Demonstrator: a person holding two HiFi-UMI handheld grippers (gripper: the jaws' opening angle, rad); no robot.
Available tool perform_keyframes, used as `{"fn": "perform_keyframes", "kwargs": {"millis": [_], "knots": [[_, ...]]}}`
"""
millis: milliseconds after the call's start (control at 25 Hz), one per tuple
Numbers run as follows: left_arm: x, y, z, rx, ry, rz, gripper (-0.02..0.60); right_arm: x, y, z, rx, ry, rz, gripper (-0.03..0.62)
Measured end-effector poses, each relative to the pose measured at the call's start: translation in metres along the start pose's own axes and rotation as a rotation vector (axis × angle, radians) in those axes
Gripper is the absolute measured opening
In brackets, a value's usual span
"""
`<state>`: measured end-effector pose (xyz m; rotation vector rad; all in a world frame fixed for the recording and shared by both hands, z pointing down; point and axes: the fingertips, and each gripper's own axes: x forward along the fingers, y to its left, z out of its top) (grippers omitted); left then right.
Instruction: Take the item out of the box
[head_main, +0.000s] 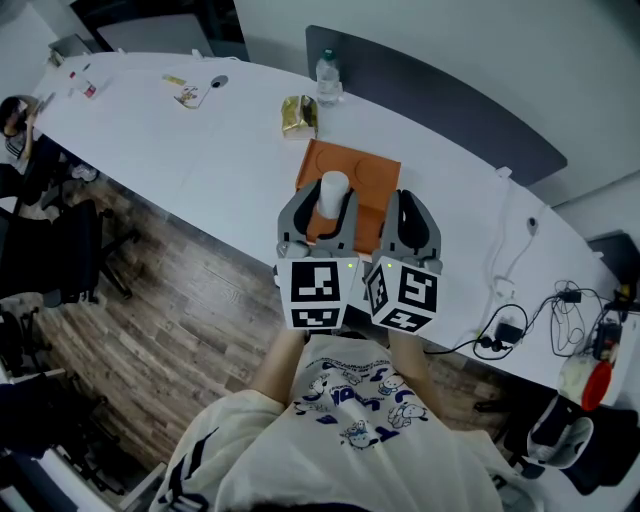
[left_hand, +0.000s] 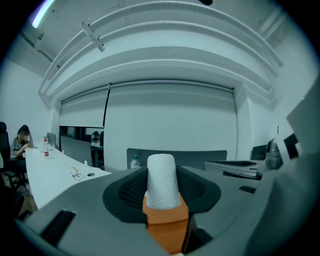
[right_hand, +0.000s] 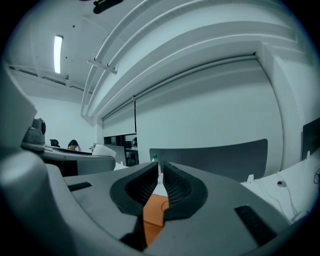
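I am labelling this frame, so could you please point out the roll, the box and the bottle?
roll (left_hand: 161, 180): left gripper view, middle of its side.
box (head_main: 365, 175): head view, bare part of its top.
bottle (head_main: 328, 80): head view, middle of its body.

**Office meeting room.** A long white curved table (head_main: 180, 150) runs under the left gripper (head_main: 320, 205) and right gripper (head_main: 410, 215). A grey partition screen (head_main: 440, 95) stands beyond them. Left of the left gripper, black office chairs (head_main: 60, 250) sit on a wood-plank floor (head_main: 160, 340), with a seated person (head_main: 14, 125) at the table's far end. Right of the right gripper lie cables and chargers (head_main: 515, 325). A strip light (right_hand: 58, 47) hangs overhead.
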<state>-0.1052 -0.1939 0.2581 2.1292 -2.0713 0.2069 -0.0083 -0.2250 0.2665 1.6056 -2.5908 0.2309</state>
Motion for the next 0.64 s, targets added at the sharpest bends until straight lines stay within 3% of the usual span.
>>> {"fn": "perform_keyframes", "kwargs": {"millis": [640], "knots": [[-0.0021,-0.0019,0.0004,0.005,-0.007,0.015,0.187,-0.0027,0.0001,0.0003,-0.011,-0.003,0.016,0.054]]}}
